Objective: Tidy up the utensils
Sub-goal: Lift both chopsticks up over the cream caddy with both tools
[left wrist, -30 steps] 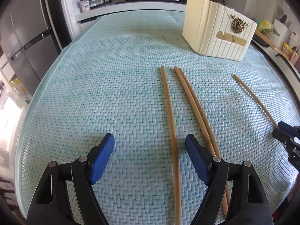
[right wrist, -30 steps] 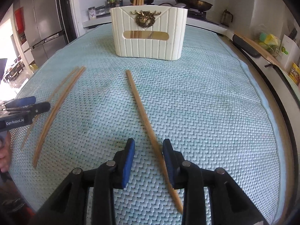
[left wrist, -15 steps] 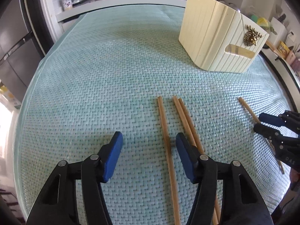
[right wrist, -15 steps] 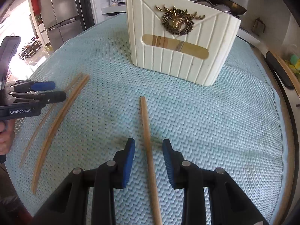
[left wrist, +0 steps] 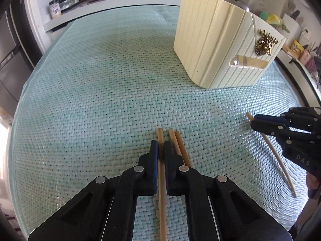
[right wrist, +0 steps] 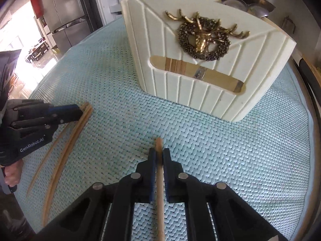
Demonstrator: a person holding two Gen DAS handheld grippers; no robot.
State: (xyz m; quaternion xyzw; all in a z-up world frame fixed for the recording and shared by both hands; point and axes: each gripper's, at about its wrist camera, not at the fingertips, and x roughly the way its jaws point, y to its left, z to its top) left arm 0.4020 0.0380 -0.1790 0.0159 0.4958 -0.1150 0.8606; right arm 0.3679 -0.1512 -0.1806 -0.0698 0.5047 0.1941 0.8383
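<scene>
— Chopsticks: my left gripper (left wrist: 161, 147) pinches one chopstick (left wrist: 161, 190) near its far tip on the green mat (left wrist: 90, 100); my right gripper (right wrist: 158, 156) pinches another (right wrist: 159, 190) the same way.

— The risk?

— Both are held near one end, so I judge the long tails could swing or slip when lifted. Two loose chopsticks (left wrist: 179, 146) touch my left finger (left wrist: 170, 150) and might get dragged. The cream holder (right wrist: 190, 64) stands close ahead; a tilted stick could knock its rim.

Steel fridge (right wrist: 66, 18) by bright doorway, white counter (left wrist: 112, 6) with stove and jars behind
</scene>
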